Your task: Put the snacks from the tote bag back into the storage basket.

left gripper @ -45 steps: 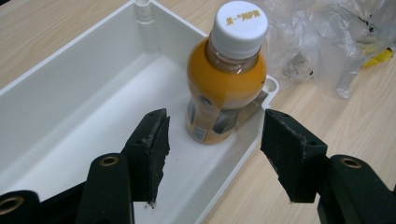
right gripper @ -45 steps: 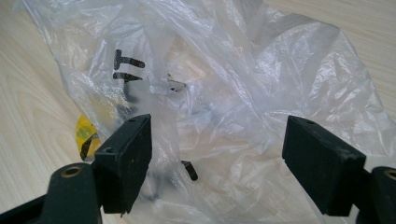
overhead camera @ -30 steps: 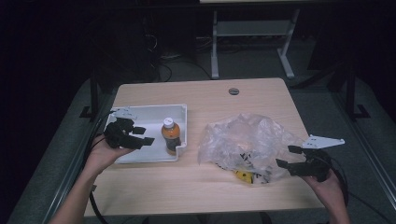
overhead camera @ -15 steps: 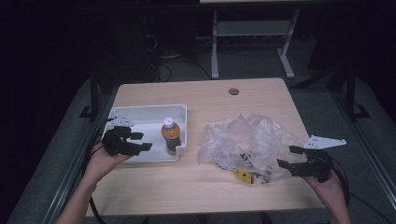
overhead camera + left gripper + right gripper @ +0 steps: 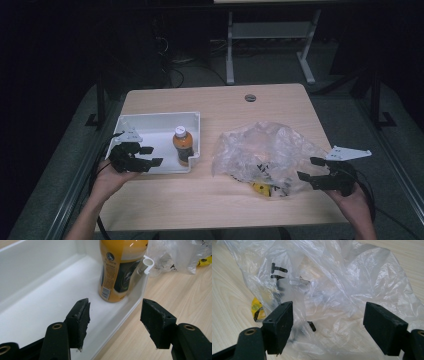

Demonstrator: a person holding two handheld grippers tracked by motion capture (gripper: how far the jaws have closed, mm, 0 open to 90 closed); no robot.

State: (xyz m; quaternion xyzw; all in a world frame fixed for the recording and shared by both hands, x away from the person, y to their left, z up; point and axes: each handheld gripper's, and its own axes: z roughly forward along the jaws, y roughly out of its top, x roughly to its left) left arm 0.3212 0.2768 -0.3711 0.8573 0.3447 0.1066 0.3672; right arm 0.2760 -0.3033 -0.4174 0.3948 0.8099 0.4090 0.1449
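- Sinking since the earlier frame, the left tool (image 5: 148, 156) gapes wide at the lower left, straddling the tray (image 5: 150, 122) rim, gripping nothing.
- Right tool (image 5: 311, 168), unmoved at the lower right, gapes empty against one crinkled clear bag (image 5: 265, 150).
- One smooth orange bottle (image 5: 183, 146) stands in the glossy white tray on the wood-grain bench (image 5: 210, 200).
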